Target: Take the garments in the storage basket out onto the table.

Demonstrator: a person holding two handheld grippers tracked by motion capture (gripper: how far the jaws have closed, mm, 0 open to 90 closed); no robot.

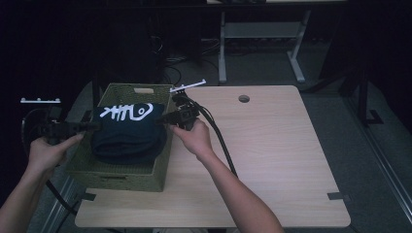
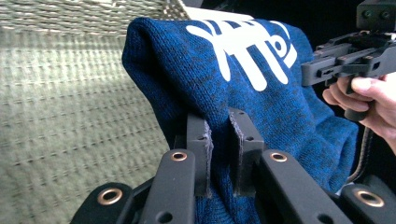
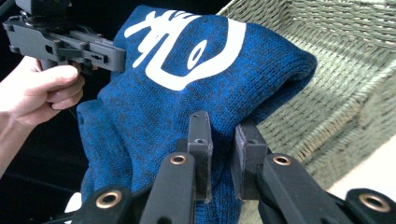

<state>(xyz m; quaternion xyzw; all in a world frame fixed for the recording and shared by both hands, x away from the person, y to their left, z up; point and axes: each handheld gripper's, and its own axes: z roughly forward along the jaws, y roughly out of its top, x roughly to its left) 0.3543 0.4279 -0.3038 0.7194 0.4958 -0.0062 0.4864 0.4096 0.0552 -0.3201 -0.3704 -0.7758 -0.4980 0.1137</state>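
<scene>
Two black two-jaw grippers, left gripper [image 1: 92, 126] and right gripper [image 1: 160, 119], were clamped on a folded blue knitted garment [image 1: 128, 133] held over a woven olive basket [image 1: 121, 174]; its white print was not readable.

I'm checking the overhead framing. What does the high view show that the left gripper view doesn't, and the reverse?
High view: the light wooden tabletop with its round cable hole, and both forearms. Left gripper view: the left gripper with its jaws pinching the knit, seen close. Both: the folded dark blue knitted garment with a white print, the green woven basket and the right gripper.
</scene>
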